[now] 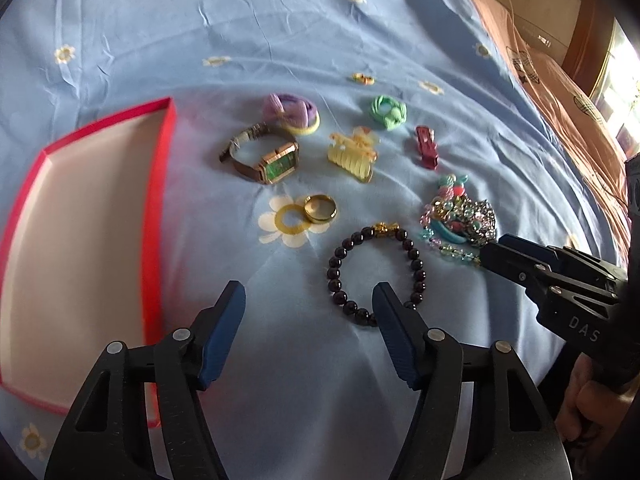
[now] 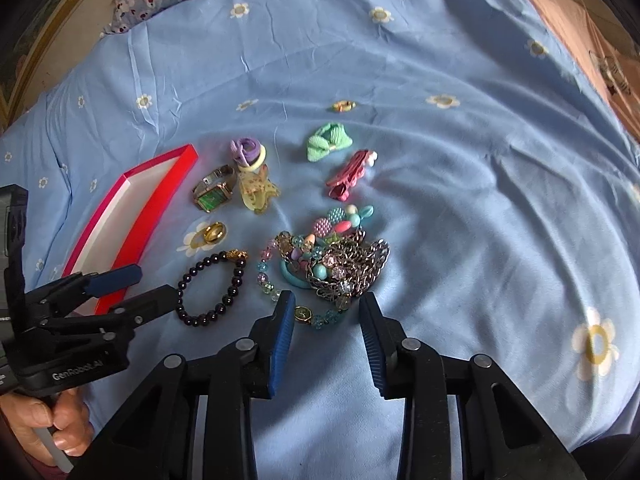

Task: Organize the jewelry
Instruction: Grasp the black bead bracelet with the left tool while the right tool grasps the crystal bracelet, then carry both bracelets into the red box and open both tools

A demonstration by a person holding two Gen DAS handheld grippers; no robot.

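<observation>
Spread over a bed covered by a blue flowered sheet (image 1: pixel 300 32), the jewelry lies beside a shallow red tray (image 1: pixel 158 184). Nearest the tray sits a green-faced watch (image 1: pixel 264 156), with a gold ring (image 1: pixel 320 208) just below it. Beyond the ring from the tray lies a dark bead bracelet (image 1: pixel 376 272), then a tangled heap of chains and beads (image 2: pixel 332 256). The left tool (image 1: pixel 308 304) hangs released over the bracelet's tray-side edge, one finger overlapping its beads, nothing gripped. The right tool (image 2: pixel 326 308) stands unclenched at the heap's near edge, a turquoise bead strand (image 2: pixel 316 316) between its fingers, unpinched.
</observation>
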